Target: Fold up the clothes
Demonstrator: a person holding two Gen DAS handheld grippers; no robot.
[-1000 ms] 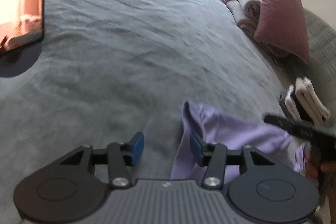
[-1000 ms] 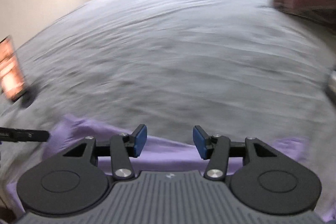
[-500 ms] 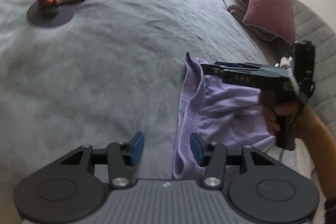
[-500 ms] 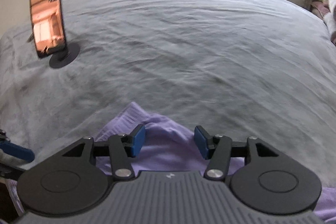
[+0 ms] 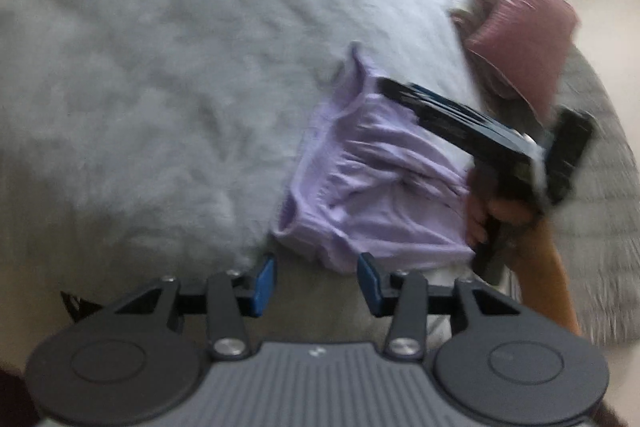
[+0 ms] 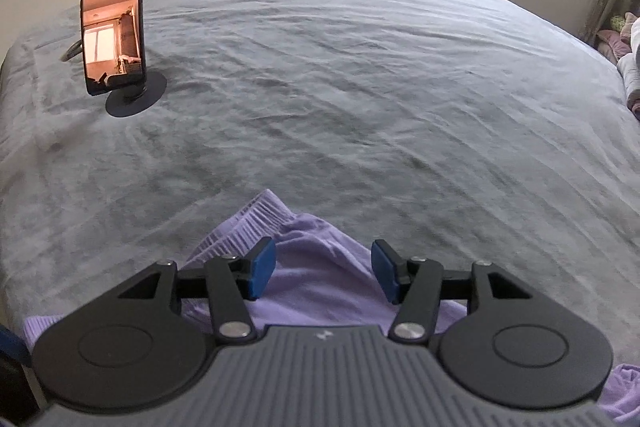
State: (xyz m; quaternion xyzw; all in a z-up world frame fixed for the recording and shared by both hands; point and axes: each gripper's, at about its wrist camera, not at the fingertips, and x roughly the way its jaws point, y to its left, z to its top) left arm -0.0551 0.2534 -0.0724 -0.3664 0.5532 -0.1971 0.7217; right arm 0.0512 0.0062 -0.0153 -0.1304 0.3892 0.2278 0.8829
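A grey bed [image 6: 360,67] holds lilac shorts [image 6: 316,267] and a phone [image 6: 113,15] on a stand. Left gripper [image 5: 316,279] is closing on nothing; right gripper [image 6: 323,269] hovers agape over the shorts.

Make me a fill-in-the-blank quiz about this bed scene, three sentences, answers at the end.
The crumpled garment on the bed is ____ in colour.
The phone stands ____ on a round stand.
Neither the left claw nor the right claw grips anything; both are ____.

Answers: purple; upright; open
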